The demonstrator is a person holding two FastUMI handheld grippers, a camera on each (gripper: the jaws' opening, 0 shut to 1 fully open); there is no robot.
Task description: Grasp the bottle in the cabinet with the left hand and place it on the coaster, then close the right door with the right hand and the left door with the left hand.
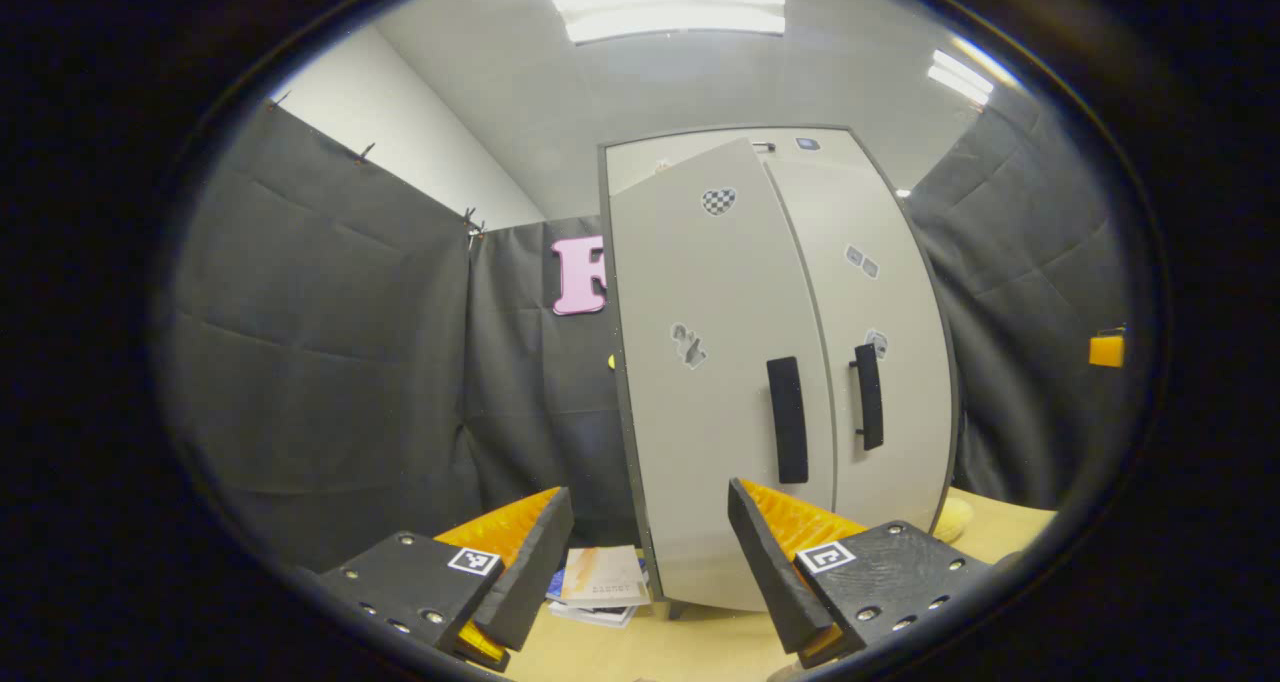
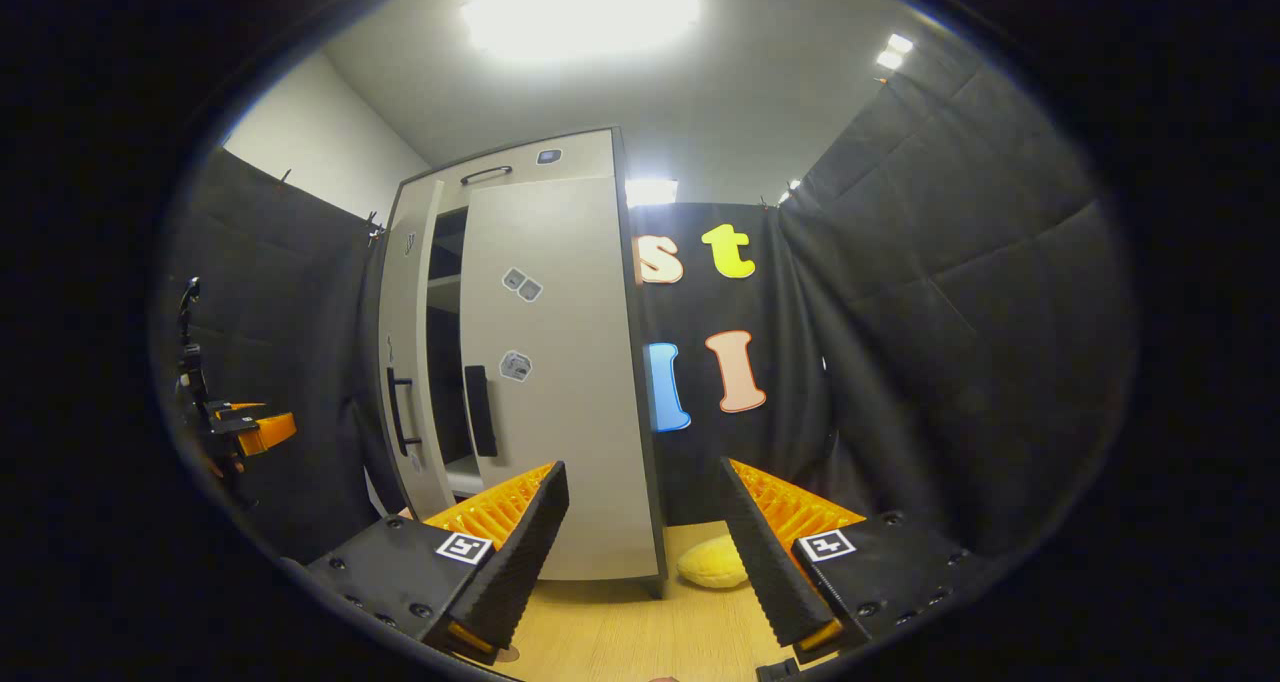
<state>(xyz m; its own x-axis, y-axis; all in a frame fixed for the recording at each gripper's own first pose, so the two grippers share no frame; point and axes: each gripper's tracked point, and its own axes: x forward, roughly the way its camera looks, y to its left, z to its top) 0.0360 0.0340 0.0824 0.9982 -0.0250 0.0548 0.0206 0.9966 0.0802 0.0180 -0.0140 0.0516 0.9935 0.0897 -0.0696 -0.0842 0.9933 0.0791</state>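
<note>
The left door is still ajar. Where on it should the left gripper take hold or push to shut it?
Judging from the left gripper view, go for the left door's black vertical handle near its free edge, farthest from the hinge. Come straight from the front with the left gripper, open now, its fingers either side of the upright bar, or simply press the panel beside it.

You see bright ceiling lamps [image 1: 668, 9] overhead; one glares strongly in the right gripper view. Edges bend strongly; both pictures are sharp.
</note>
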